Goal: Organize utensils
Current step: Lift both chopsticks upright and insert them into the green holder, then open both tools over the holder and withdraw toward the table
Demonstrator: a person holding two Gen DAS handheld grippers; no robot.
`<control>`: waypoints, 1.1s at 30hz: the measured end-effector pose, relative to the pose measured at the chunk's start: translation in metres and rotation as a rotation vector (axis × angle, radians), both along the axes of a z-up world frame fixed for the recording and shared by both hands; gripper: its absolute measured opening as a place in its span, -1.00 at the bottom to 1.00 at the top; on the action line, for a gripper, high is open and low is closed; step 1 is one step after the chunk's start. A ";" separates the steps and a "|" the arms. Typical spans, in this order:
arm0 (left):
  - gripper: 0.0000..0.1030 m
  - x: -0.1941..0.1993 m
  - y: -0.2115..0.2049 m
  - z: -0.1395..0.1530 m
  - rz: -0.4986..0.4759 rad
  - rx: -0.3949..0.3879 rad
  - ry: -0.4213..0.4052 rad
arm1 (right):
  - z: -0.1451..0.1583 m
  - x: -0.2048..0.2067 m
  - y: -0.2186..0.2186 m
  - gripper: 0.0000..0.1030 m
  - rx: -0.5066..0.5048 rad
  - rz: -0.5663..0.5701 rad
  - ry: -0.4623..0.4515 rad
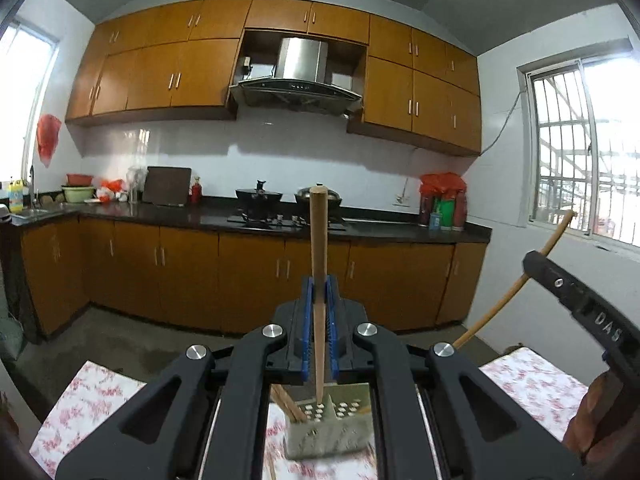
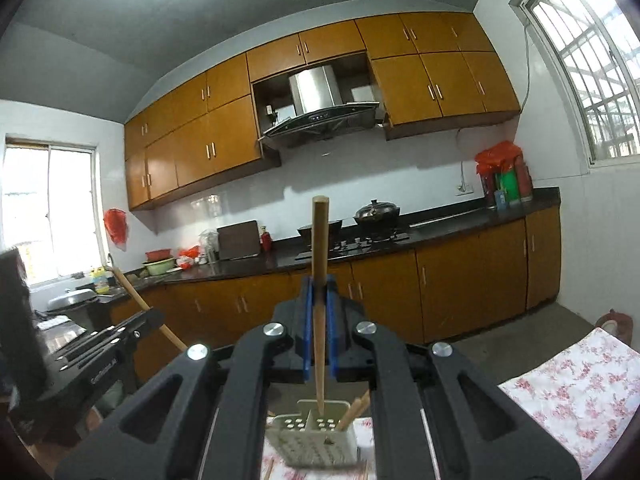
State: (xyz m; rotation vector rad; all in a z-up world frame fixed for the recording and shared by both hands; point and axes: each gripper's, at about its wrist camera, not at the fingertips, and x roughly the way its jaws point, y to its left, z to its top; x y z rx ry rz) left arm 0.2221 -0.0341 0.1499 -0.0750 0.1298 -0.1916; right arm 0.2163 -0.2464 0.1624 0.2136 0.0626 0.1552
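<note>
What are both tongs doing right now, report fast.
Left tongs: shut on a wooden chopstick, above the holder.
Right tongs: shut on another wooden chopstick.

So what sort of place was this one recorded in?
A home kitchen, most likely: wooden wall cabinets around a steel range hood, and a gas stove with lidded pots on a dark countertop. Nearer, a table with a floral cloth.

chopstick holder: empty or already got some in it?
Not empty. The holder already has chopsticks leaning in one compartment. Each gripper, left and right, holds one more chopstick tip-down over it.
</note>
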 end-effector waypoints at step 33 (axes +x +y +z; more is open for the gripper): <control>-0.28 -0.053 0.046 -0.116 0.043 -0.001 0.347 | -0.196 -0.028 -0.047 -0.30 0.004 -0.003 0.672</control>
